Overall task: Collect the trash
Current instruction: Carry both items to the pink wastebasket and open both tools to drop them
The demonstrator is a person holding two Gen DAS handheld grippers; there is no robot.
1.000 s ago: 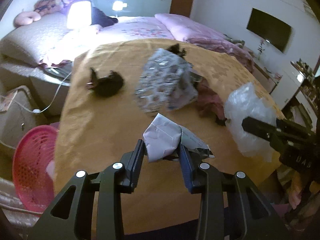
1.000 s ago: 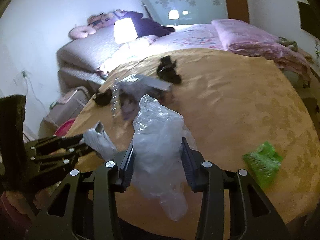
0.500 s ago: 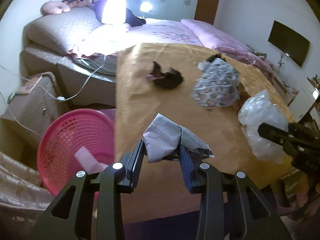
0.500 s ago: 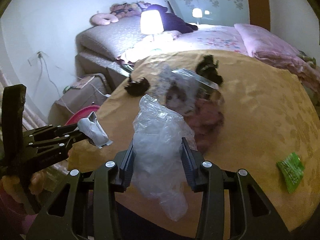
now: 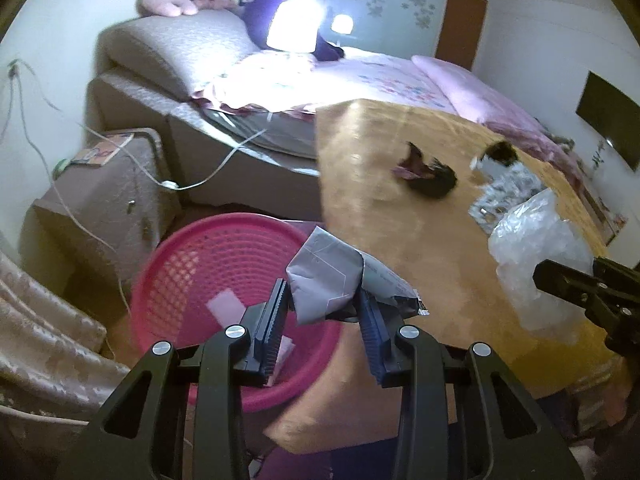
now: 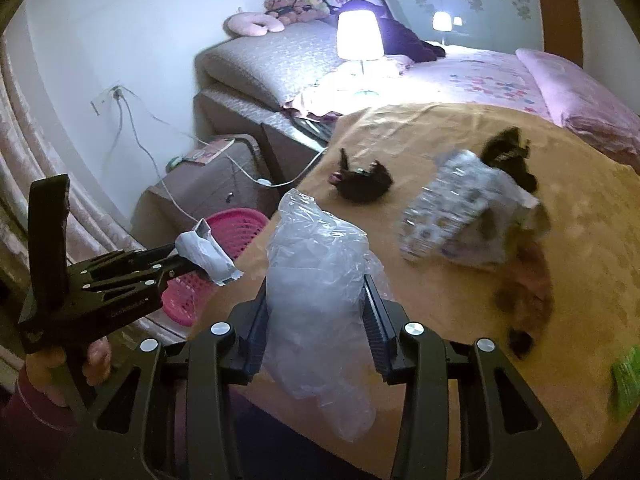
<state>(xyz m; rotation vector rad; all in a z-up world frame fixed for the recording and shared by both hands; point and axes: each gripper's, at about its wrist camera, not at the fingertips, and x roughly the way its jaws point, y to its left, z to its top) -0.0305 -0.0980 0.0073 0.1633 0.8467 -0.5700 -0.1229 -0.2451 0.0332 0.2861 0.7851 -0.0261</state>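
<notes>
My left gripper (image 5: 322, 312) is shut on a crumpled grey-white wrapper (image 5: 326, 276) and hangs over the right rim of the pink basket (image 5: 188, 264) on the floor. From the right wrist view the same left gripper (image 6: 180, 262) shows at the left with the wrapper (image 6: 208, 254) in it, above the pink basket (image 6: 240, 220). My right gripper (image 6: 316, 320) is shut on a clear crumpled plastic bag (image 6: 316, 280) over the yellow table's (image 6: 460, 300) near edge. That bag (image 5: 536, 248) and the right gripper (image 5: 560, 280) sit at the right of the left wrist view.
On the yellow table (image 5: 400, 220) lie a dark crumpled scrap (image 6: 364, 184), a patterned packet (image 6: 452, 208), dark and reddish bits (image 6: 524, 288) and a green wrapper (image 6: 626, 376) at the right edge. A brown bedside box (image 5: 104, 196) with cables stands behind the basket. Beyond is a bed with a lit lamp (image 6: 358, 36).
Both grippers have swung left with their loads. The left one has passed from over the table to over the basket's rim; the right one has neared the table's left edge. Neither grip changed.
</notes>
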